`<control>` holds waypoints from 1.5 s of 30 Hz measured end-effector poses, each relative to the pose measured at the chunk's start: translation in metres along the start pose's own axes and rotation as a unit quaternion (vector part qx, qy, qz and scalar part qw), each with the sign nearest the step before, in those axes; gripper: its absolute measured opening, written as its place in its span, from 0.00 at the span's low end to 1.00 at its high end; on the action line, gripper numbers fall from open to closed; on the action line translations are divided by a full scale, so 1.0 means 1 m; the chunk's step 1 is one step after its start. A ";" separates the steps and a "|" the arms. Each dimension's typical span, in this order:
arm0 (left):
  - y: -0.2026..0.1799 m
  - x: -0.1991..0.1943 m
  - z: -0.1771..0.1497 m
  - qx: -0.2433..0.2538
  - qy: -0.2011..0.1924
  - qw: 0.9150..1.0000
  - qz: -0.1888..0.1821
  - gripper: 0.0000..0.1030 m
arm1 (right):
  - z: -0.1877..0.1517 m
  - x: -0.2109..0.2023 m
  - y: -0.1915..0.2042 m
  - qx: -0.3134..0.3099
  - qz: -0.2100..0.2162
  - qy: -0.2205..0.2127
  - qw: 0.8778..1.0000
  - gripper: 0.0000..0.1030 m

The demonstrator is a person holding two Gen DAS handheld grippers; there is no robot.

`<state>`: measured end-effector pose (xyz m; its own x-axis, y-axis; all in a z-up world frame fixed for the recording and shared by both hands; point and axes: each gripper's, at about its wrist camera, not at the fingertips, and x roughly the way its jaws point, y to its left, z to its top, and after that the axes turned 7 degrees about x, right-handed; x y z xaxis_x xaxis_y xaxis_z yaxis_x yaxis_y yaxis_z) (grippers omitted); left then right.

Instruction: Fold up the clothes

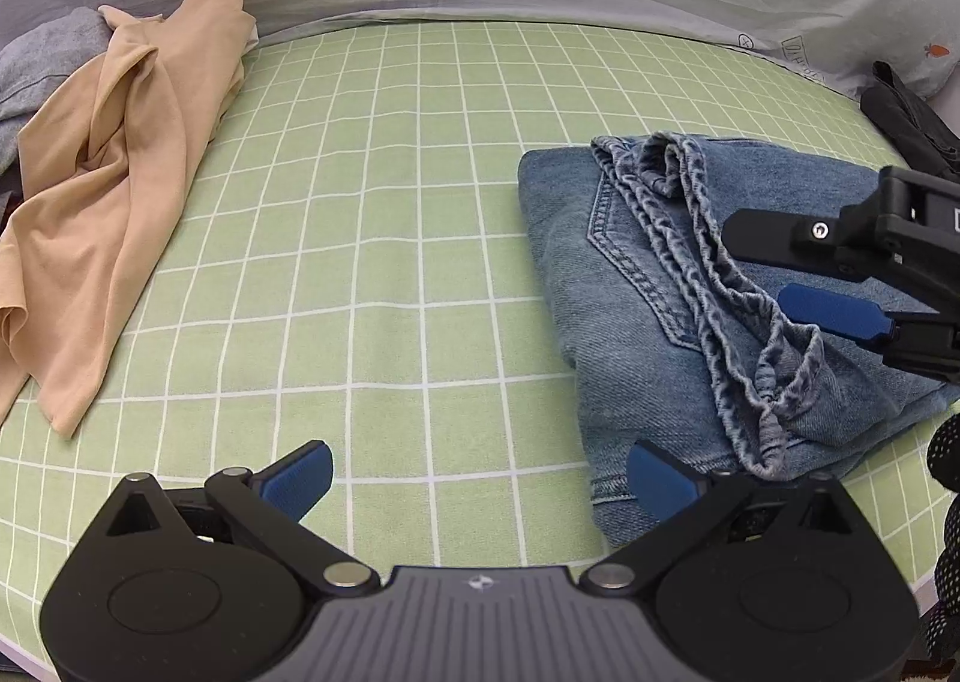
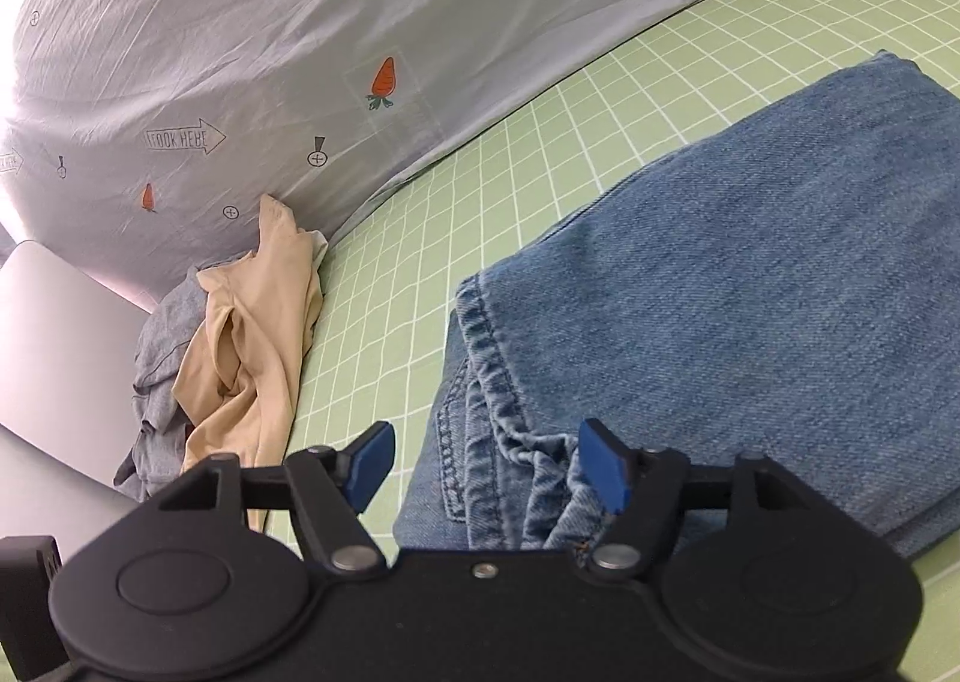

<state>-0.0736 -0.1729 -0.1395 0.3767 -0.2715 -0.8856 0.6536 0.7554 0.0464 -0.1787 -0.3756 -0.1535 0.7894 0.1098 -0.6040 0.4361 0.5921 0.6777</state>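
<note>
I count one pair of folded jeans [image 1: 678, 286], lying on the right side of the left wrist view with the gathered waistband on top, and filling the right half of the right wrist view. There is one beige garment [image 1: 120, 190], unfolded and rumpled, at the left of that same left view, and one grey garment [image 1: 42, 58] bunched behind it in the upper left corner. One dark item [image 1: 906, 124] sits at the upper right edge; I cannot tell what it is. I hold two tools. My left gripper [image 1: 480, 478] has its blue pads spread wide with nothing between them, one pad over the bare sheet and the other at the near edge of the jeans. My right gripper [image 2: 489, 469] also stands apart, hovering above the jeans' seams, pads pressing on nothing. Everything lies on a green sheet [image 1: 384, 214] with a white grid. Behind it rises a grey quilt [image 2: 240, 40] printed with carrots and arrows, and a pale flat surface [image 2: 54, 346] shows at the lower left of the right view.
</note>
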 end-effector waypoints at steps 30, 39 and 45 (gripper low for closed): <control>-0.061 0.034 0.059 -0.126 -0.005 0.992 -0.022 1.00 | 0.095 -0.040 -0.127 -0.130 -0.255 -0.022 0.958 1.00; -0.050 0.071 0.066 -0.152 0.044 0.984 -0.079 0.98 | 0.108 -0.017 -0.143 -0.081 -0.246 0.001 0.966 1.00; -0.062 0.067 0.068 -0.133 0.029 0.986 -0.096 0.61 | 0.113 -0.026 -0.142 -0.065 -0.218 0.000 0.974 0.33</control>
<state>-0.0440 -0.2786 -0.1699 0.2192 -0.3959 -0.8918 0.5118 0.8248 -0.2404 -0.2120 -0.5526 -0.1868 0.5407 -0.1750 -0.8228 0.6718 0.6786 0.2971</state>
